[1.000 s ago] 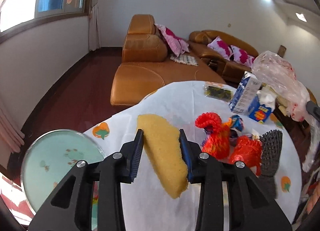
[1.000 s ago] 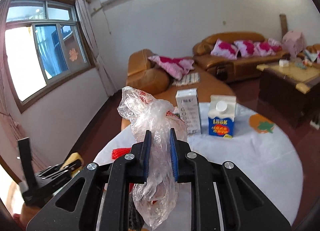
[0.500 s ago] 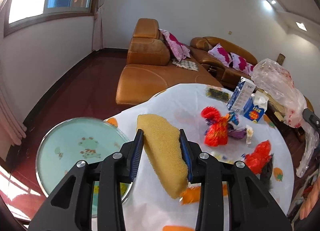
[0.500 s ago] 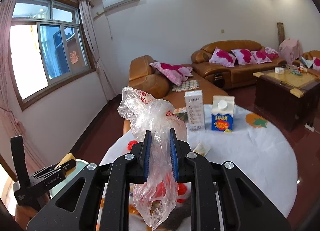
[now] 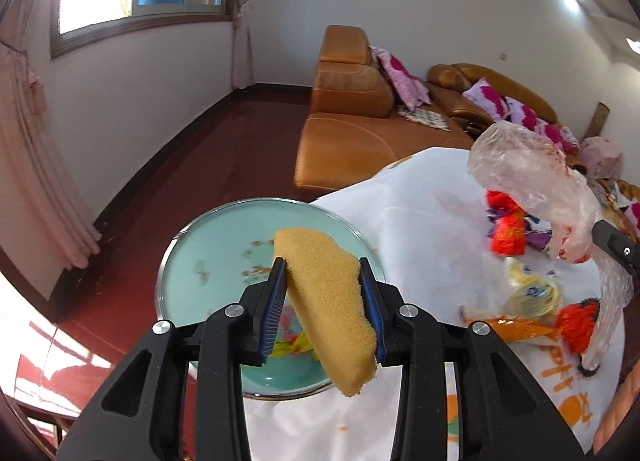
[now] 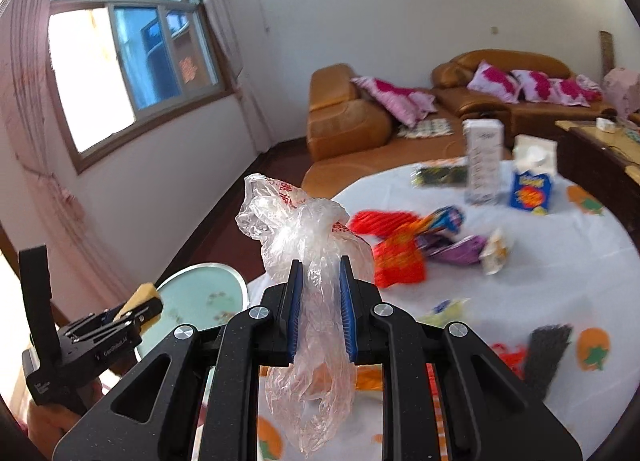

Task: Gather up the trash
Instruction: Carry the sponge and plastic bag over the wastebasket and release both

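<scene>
Though the right wrist view blurs the far cartons, the right gripper [image 6: 320, 297] clearly pinches a crumpled plastic bag [image 6: 308, 237]. The left gripper [image 5: 323, 301] clamps a yellow sponge [image 5: 326, 297] above the round teal basin [image 5: 208, 249], which holds only scraps. Both grippers have swung from the table [image 5: 420, 221] toward the basin, now directly under the sponge.

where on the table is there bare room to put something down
Bare cloth lies between the cartons and the tablecloth right edge, and between the teal basin and the red net scraps. The middle, around the purple wrappers and dark scrubber, is crowded.
</scene>
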`<state>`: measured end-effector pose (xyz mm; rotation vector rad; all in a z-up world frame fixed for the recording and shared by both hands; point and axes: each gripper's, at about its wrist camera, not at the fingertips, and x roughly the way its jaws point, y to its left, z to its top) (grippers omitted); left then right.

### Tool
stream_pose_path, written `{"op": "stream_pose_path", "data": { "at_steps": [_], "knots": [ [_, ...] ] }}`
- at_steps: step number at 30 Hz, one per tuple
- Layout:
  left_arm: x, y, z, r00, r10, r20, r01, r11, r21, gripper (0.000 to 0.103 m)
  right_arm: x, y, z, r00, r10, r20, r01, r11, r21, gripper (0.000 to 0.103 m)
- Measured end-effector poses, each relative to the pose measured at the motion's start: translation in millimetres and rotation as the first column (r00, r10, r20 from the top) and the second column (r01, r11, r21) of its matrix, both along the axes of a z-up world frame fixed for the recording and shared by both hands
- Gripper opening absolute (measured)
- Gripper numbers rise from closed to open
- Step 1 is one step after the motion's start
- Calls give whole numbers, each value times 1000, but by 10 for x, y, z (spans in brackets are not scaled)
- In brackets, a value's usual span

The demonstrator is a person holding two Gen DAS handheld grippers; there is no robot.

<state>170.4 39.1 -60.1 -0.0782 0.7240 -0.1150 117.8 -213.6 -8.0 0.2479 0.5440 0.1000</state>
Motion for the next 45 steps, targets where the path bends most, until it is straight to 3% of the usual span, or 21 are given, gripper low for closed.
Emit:
{"op": "stream_pose_path", "data": {
  "at_steps": [21, 45],
  "knots": [
    [-1, 530, -184, 996, 80, -33, -81, 996, -37, 35, 418, 866, -384, 987, 108, -116, -121, 986, -113, 19],
    [299, 680, -565, 989, 74, -129, -80, 996, -41, 36, 868, 1310, -709, 955, 188, -231, -216, 971, -101, 19]
  ]
}}
